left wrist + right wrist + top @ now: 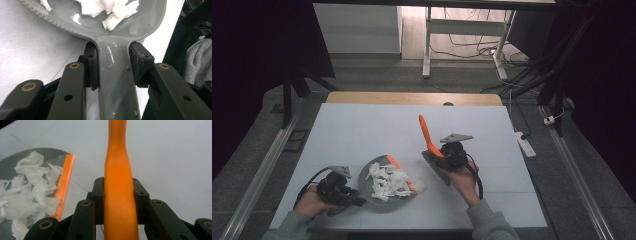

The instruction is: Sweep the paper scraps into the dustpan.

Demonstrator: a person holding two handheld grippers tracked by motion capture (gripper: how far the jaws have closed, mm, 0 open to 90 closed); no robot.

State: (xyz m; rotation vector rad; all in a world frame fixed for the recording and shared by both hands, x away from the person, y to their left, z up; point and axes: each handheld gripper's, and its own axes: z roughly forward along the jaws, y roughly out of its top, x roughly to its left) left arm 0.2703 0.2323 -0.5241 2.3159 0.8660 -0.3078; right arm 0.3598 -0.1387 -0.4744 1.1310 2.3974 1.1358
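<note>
A grey dustpan (364, 176) lies on the white table, holding a heap of torn white paper scraps (389, 181); an orange lip (394, 161) runs along its front edge. My left gripper (356, 199) is shut on the dustpan's handle (115, 82), the pads pressing both sides, with the scraps (107, 10) just ahead in the pan (82, 21). To the right of the pan, my right gripper (446, 154) is shut on an orange brush handle (426, 132) that points up and away. The handle (118, 182) runs between the jaws; the lip (65, 185) and scraps (32, 185) lie to the left.
The brush's grey head (438, 169) hangs just below my right gripper, close to the pan's right side. The white table top (362, 130) stretches bare behind and to the right. A white power strip (526, 142) lies on the floor past the table's right edge.
</note>
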